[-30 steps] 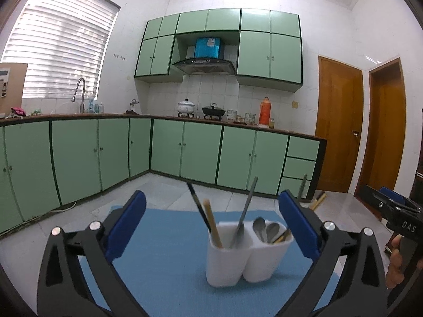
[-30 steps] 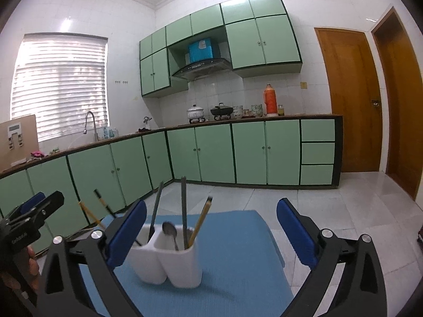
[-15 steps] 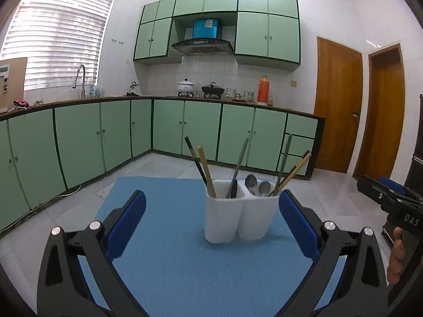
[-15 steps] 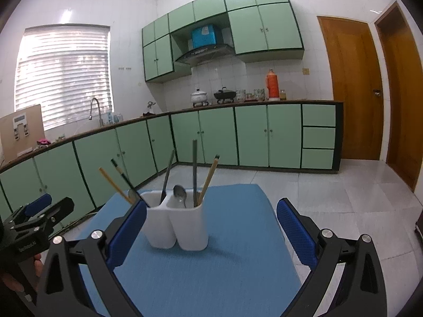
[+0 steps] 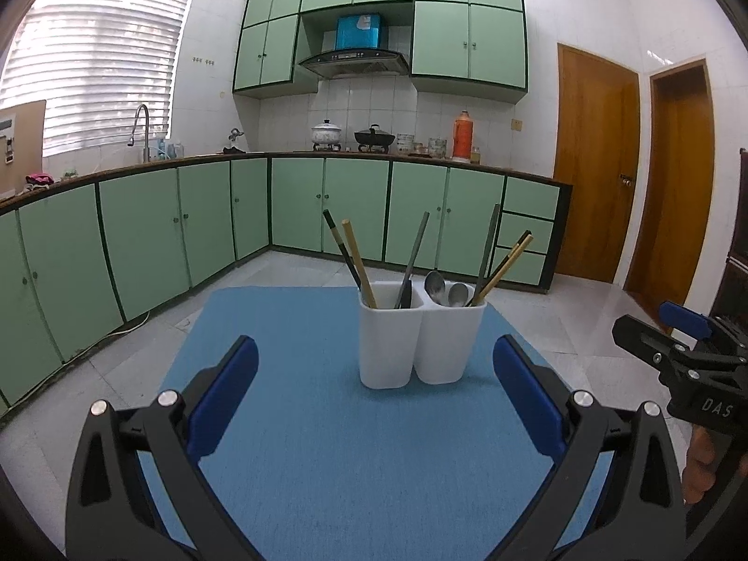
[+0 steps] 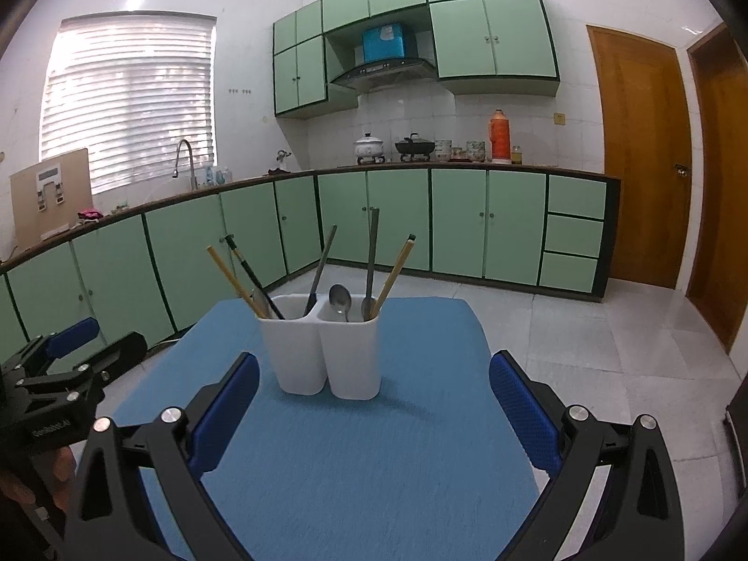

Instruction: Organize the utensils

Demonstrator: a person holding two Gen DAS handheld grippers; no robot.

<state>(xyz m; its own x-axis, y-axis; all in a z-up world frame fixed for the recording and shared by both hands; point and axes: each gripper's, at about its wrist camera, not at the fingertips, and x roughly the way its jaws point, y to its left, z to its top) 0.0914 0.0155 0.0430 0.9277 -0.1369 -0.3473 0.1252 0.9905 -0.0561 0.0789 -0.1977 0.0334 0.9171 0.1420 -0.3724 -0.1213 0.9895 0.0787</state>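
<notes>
Left and right wrist views, kitchen scene. The holder [image 5: 420,336], a white two-cell caddy, stands upright on the blue mat [image 5: 327,444] covering the table [image 5: 551,327]. In the left view it sits at about 12 o'clock from the left claw [image 5: 374,388], beyond its fingertips and not touching them; in the right view it lies at about 11 o'clock from the right claw [image 6: 374,397], likewise apart.

Contents, left view: the left cell holds two chopsticks [image 5: 350,262], one dark and one tan, leaning toward 11 o'clock, and a grey handle [image 5: 413,252]. The right cell holds two spoons [image 5: 444,287], bowls up, a second grey handle and another chopstick pair [image 5: 507,264] leaning toward 1 o'clock.

Both claws are released, blue pads spread wide, with nothing between them. The right claw also appears at 3 o'clock in the left view, and the left claw at 9 o'clock in the right view.

Step in hand, as a judgement: no loose utensil is visible on the mat, so the sorting appears finished or nearly so, though like utensils share no single cell. If regrouping is intended, the next move calls for lowering one claw over a single protruding handle, pinching it without catching its neighbours, and lifting straight up so the light holder does not tip.
</notes>
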